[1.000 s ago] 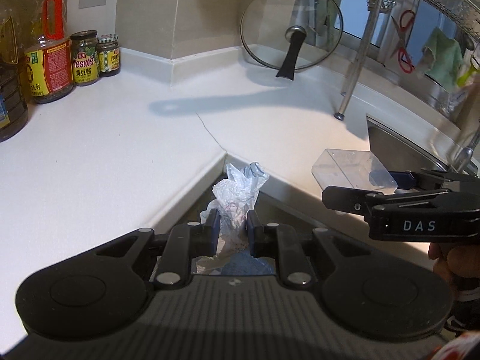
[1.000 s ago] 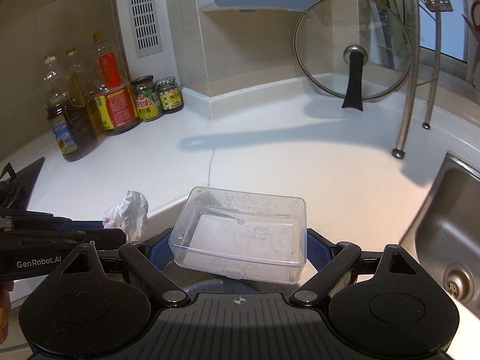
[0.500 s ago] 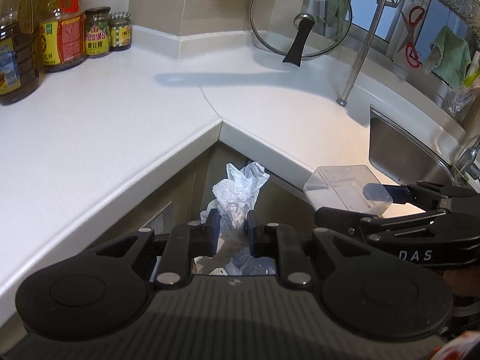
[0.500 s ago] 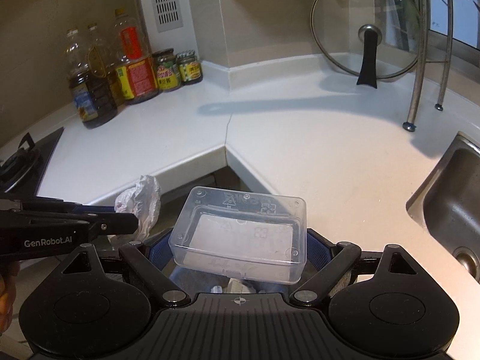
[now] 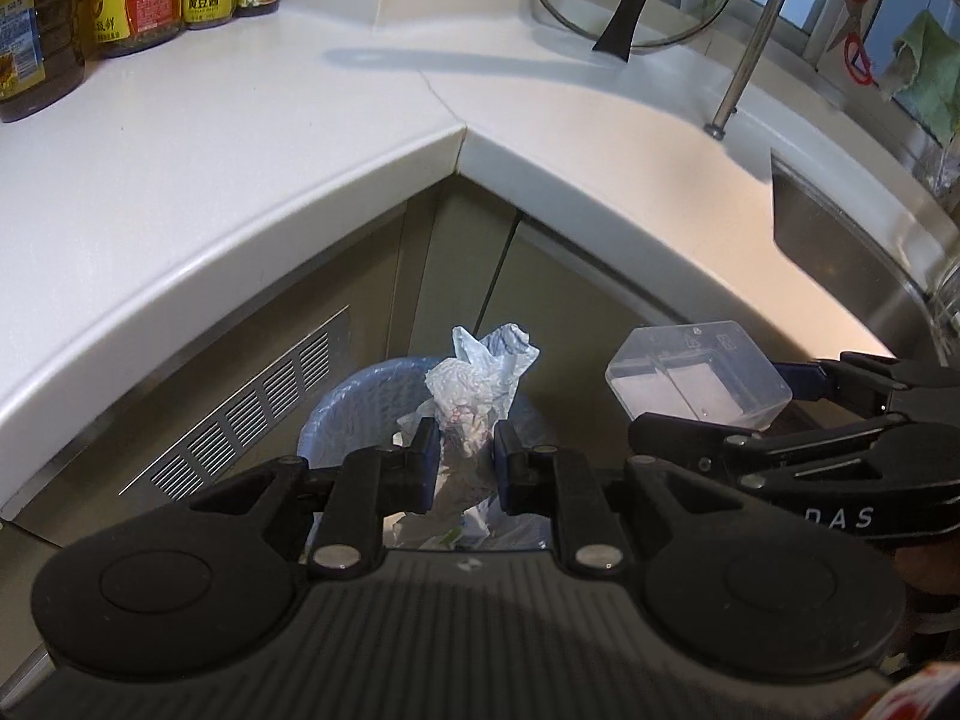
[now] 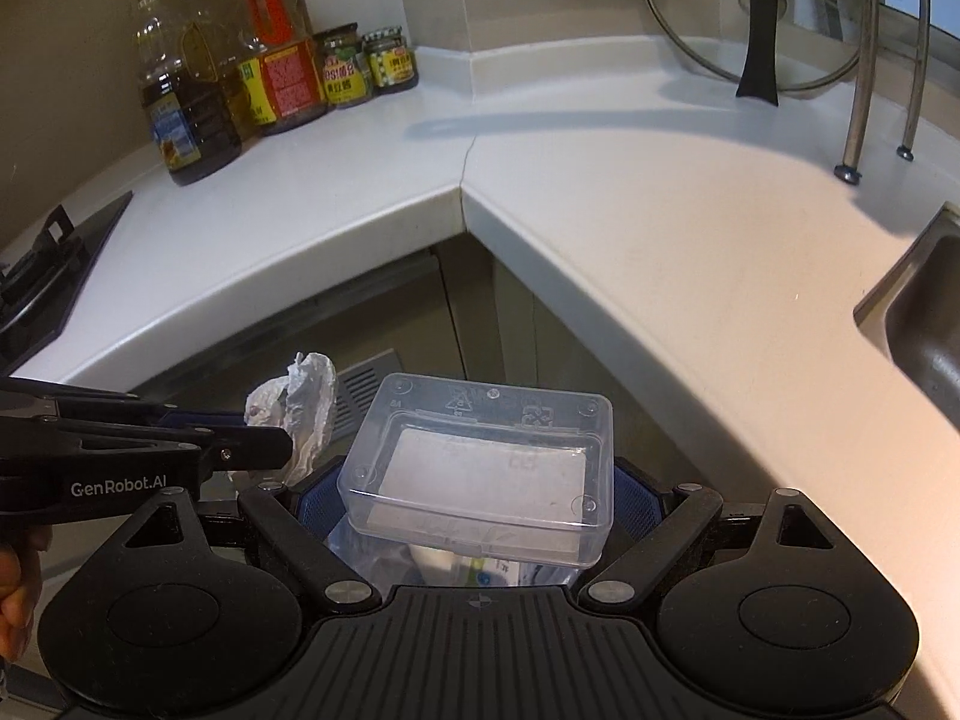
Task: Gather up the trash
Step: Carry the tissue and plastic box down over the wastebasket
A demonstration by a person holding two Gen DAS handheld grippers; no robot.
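crumpled plastic wrap (image 5: pixel 474 396) pinched in the left hand-held gripper (image 5: pixel 462 450), jaws nearly closed on it. clear plastic box (image 6: pixel 480 468) clamped across its width in the right hand-held gripper (image 6: pixel 480 504), jaws spread wide with the blue pads against the box ends. both pieces of trash are off the surface (image 5: pixel 180 180) now and hang in front of the cabinet corner, over the blue trash bin (image 5: pixel 354 396) below.

change vs a second ago: both hand-held grippers have dropped and tipped further down. earlier views had the white surface filling most of the frame behind the trash; now its edge sits high and the cabinet doors, vent grille (image 5: pixel 240 414) and bin mouth show under the wrap. bin already has other rubbish in it, seen under the box in the right view. grips unchanged, nothing slipped.

meaning for the task: carry phase looks about done, drop is likely next. wrap sits right over the bin opening; box in the left view looks a bit off to the side of the rim, so it may need a nudge inward before release. oil bottles (image 6: pixel 186 96), jars (image 6: pixel 366 66), glass lid (image 6: pixel 762 18) and sink (image 6: pixel 924 312) untouched.
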